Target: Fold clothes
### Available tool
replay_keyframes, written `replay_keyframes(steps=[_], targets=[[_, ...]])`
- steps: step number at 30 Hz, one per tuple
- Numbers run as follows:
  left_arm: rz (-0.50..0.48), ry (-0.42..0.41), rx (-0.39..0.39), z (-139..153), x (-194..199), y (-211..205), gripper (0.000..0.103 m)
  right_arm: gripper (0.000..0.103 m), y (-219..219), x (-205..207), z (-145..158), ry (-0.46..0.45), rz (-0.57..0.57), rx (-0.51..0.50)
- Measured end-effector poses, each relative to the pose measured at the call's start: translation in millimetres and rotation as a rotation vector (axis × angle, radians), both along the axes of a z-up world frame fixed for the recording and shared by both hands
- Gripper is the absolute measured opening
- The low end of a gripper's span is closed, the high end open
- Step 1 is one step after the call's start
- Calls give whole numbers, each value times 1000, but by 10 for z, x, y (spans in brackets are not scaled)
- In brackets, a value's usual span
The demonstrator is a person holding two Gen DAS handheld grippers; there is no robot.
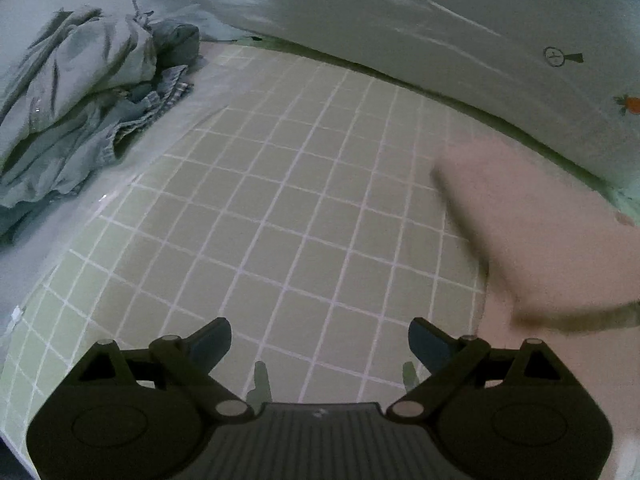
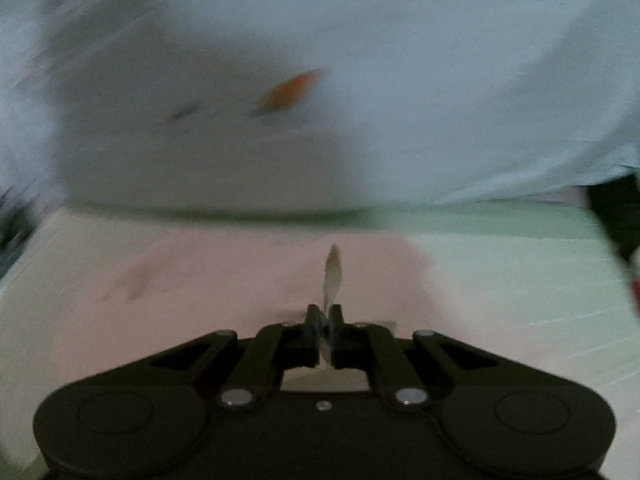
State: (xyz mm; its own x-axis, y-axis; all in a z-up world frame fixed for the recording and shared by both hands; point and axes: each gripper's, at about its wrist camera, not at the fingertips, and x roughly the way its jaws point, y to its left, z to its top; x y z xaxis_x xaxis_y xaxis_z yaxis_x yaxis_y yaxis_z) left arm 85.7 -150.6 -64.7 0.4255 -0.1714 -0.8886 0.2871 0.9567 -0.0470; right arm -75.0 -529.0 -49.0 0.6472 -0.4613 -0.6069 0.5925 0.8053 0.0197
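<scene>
1. Checked green bedding (image 1: 280,216) spreads under me, with a white printed sheet (image 1: 440,20) bunched along its far edge.
2. My left gripper (image 1: 320,340) hovers over the checks, fingers spread wide – nothing between them.
3. My right gripper (image 2: 325,322) is pinched tight on a thin edge of the pink garment (image 2: 200,280), which lies flat just ahead of it.
4. A crumpled pile of clothes (image 1: 80,100) waits at the far left – I judge the folding barely begun, with this pink piece in hand and the pile untouched.

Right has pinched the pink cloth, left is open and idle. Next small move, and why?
Probably bring the left gripper over to the pink cloth's other edge. The right gripper is shut on a fold of the pink cloth; folding likely needs two grips.
</scene>
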Motion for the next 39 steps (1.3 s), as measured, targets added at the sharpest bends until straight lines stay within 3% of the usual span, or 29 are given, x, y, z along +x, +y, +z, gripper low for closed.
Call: replay_keyframes(steps=[2,5,6,10,13,20,28,36,39], targets=[[18,-3,5,24,-27,35,95,4,-346,-131,70,5,-122,-55],[56,-4,0,69,-68,114,95,7,-713,-342,132,1,-272,-61],[64,-12,-3,89,-85,146,95,13,-765,-407,139,10,-308,-66],[96,-43,-19,169,-153,274,98,64,-547,-648,89,16,-352,-73],[91,-63,-33,200,-200,377,99,84,-135,-709,-5,26,-337,-57],[10,-81,-48,167,-216,665,100,88,1033,-557,-148,64,-208,-15],[-120,-78,-4,49,-217,1141,100,88,2297,-278,-197,73,-140,-6],[-151,-50,13,-33,-349,1504,100,84,3090,-13,-397,90,-59,10],[-152,-40,31,-90,-361,1585,100,78,3258,40,-474,105,-29,22]])
